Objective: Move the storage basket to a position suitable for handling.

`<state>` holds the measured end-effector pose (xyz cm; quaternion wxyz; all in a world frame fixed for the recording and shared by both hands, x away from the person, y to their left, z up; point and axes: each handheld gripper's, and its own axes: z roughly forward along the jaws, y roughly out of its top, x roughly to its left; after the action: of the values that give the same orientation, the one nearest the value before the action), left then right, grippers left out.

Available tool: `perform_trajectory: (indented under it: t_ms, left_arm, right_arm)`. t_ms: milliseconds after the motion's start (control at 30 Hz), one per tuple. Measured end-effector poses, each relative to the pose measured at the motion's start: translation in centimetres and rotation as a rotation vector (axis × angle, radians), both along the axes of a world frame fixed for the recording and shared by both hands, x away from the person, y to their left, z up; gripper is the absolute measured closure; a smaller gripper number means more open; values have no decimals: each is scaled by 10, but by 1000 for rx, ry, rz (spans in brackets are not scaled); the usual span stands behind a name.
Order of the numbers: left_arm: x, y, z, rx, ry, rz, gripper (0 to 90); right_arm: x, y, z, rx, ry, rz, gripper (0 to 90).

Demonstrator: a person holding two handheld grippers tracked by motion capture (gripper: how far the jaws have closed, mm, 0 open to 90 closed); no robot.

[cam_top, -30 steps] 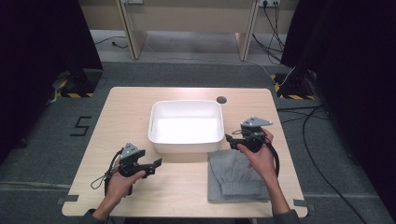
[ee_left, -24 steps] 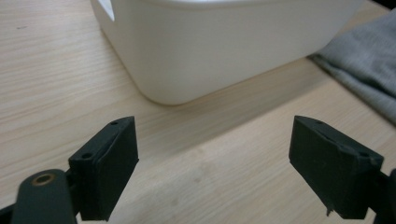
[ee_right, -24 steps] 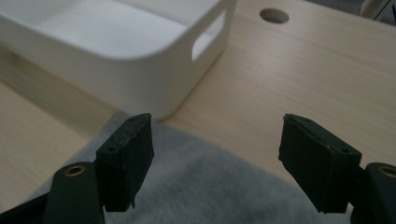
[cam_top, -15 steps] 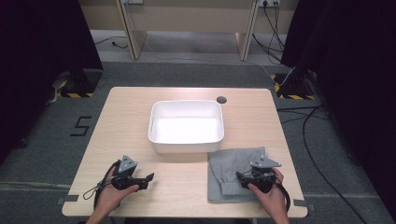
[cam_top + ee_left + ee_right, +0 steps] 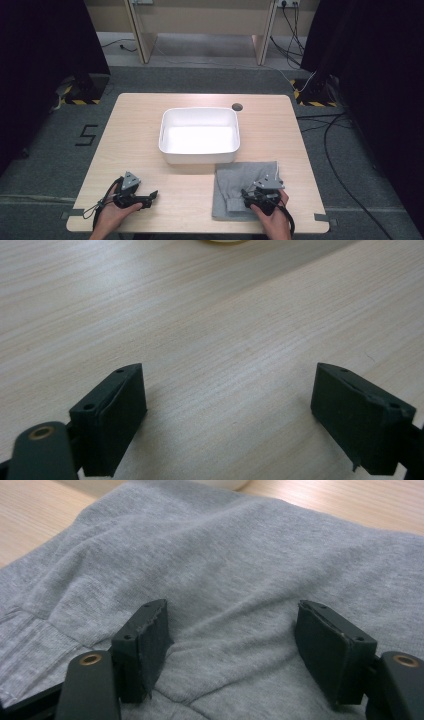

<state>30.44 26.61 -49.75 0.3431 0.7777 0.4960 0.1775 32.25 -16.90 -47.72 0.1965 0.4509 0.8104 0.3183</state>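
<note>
I count one tabletop (image 5: 150,130), pale wood, and on it one white tub (image 5: 199,135) near the middle, standing open-side up. Below the tub's right corner lies one grey cloth (image 5: 240,182), folded flat, its upper edge just beside the tub's near wall. There is also one small dark round hole (image 5: 237,107) in the tabletop behind the tub.

Two grippers, one in each of my hands, both at the near edge. The right gripper (image 5: 261,196) sits over the lower right part of the grey cloth (image 5: 240,555). In the right gripper view its jaws stand apart with the cloth spread under and between them; a soft fold runs across the gap, and a ribbed hem lies off to the left of the left jaw. The jaws have just been closing somewhat, yet the pads do not pinch the fabric; I read them as open over it.

The left gripper (image 5: 145,198) rests well apart from the cloth, at the tabletop's lower left. In the left gripper view its jaws stand wide open on bare wood (image 5: 225,340), nothing between them.
</note>
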Motion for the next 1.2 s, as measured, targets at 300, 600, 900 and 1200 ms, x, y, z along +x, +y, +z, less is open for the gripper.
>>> perform_trajectory:
  t_ms: [300,600,900,1200]
  left_arm:
    - [-1,-1,0,-2,-3,8,134]
    - [-1,-4,-2,-4,-10,20,103]
    - [-1,-4,-2,-4,-9,18,98]
    - [-1,-4,-2,-2,-7,16,96]
  right_arm:
    - [-2,45,-1,-4,14,32,299]
    - [0,81,-3,0,20,13,277]
    - [0,110,-3,-8,22,57,274]
    - [-5,131,-3,-9,30,103,275]
